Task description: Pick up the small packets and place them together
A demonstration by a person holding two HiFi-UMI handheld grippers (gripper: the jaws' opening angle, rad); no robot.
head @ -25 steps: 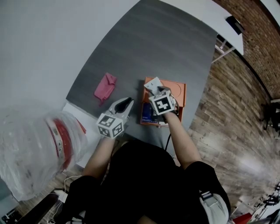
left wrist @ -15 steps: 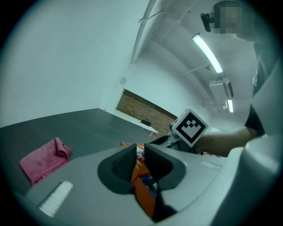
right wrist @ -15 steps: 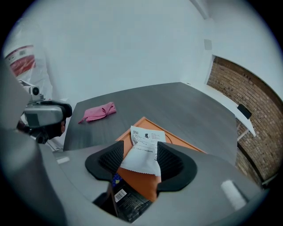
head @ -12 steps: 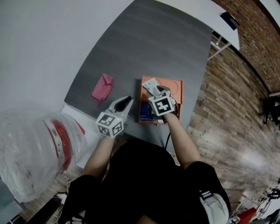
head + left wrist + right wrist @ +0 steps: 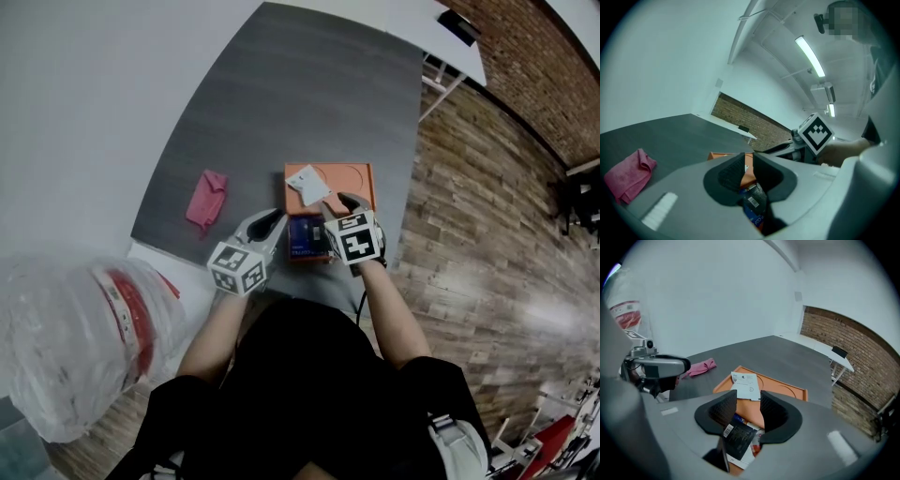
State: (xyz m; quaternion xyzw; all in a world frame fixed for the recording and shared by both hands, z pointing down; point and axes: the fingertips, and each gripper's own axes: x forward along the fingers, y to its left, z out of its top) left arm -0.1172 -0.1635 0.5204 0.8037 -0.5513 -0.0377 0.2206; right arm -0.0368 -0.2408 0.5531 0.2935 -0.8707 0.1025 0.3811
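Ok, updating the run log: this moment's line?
right gripper: jaws just closing, empty | white packet: on orange tray | left gripper: empty

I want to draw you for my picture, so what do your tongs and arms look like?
The left tongs and the right tongs each have a smooth, pale grey shell with two black ribbed pads at the tip. Behind each sits a cube printed with black and white square patterns. The person wears a black top with short sleeves.
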